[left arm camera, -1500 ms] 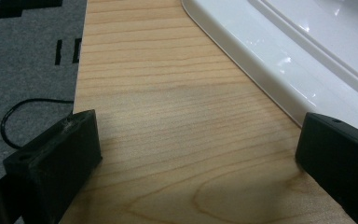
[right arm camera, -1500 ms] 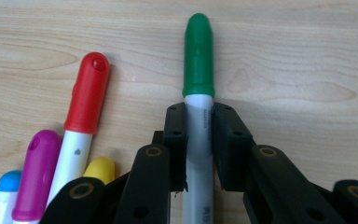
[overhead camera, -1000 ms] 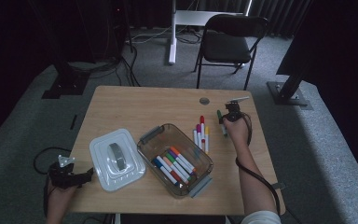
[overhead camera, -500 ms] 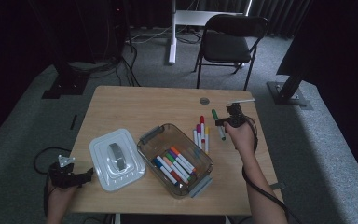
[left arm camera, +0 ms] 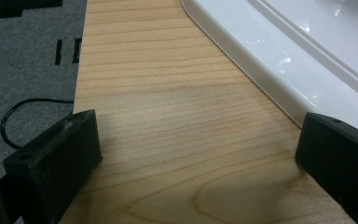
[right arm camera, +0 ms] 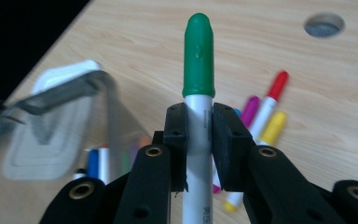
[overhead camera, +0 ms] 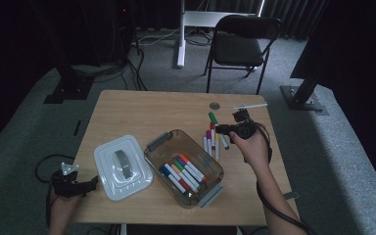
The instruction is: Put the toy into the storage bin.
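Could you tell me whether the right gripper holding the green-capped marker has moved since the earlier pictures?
Yes. The right gripper, shut on the green-capped marker, has moved left from the table's right side toward the clear bin.

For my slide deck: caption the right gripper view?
Right gripper clamps a green-capped marker above loose markers on the table.

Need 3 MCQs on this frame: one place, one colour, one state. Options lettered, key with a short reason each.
1. Where does the white lid lie?
A. On the table, left of the clear bin
B. On the bin
C. On the chair

2. What colour is the cap of the marker in the right gripper?
A. Red
B. Green
C. Yellow

3. How stands the left gripper?
A. Shut on the lid
B. Shut on a marker
C. Open, holding nothing

Key: 1 A, the high view shows it flat beside the bin. 2 B, the cap above the jaws is green. 3 C, bare wood lies between its jaws.
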The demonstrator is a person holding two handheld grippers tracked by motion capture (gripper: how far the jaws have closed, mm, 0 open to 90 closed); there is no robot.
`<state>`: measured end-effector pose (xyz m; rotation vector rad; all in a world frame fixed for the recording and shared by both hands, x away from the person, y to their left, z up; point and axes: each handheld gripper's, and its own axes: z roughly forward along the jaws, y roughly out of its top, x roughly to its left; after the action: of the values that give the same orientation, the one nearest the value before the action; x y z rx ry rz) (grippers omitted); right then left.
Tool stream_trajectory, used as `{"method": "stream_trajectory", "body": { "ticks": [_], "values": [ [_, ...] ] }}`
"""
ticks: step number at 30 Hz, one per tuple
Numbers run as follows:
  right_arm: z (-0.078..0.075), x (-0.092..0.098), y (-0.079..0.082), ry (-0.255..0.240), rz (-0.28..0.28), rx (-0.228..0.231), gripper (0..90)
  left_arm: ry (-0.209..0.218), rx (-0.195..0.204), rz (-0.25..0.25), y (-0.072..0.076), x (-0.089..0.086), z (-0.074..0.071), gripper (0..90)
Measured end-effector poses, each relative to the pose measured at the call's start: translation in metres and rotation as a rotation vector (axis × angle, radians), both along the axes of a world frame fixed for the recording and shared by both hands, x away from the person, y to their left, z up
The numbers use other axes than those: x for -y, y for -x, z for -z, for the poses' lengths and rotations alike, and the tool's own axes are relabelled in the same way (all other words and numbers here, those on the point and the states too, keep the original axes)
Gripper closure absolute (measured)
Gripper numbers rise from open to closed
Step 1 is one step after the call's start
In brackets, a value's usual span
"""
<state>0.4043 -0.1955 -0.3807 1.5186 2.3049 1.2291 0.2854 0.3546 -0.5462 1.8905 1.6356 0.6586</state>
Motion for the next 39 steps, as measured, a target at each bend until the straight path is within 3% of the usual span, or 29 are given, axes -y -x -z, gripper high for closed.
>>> {"method": "stream_trajectory", "body": {
  "ticks": [1,8,18,21,39],
  "values": [
    [-0.007,-0.005,0.007,-0.023,-0.025,0.012,76.5,0.0,0.001,0.0,0.0,0.0,0.0,0.5],
    [-0.018,-0.026,0.028,-0.032,-0.119,0.021,76.5,0.001,0.001,0.0,0.0,0.0,0.0,0.4],
    [-0.014,-0.057,0.043,-0.052,-0.244,-0.023,76.5,0.001,0.001,0.0,0.0,0.0,0.0,0.5],
    [-0.008,-0.073,0.047,-0.043,-0.291,-0.038,76.5,0.001,0.001,0.0,0.0,0.0,0.0,0.5],
    [0.037,-0.128,0.052,0.054,-0.417,-0.163,76.5,0.001,0.001,0.0,0.0,0.0,0.0,0.5]
  ]
}}
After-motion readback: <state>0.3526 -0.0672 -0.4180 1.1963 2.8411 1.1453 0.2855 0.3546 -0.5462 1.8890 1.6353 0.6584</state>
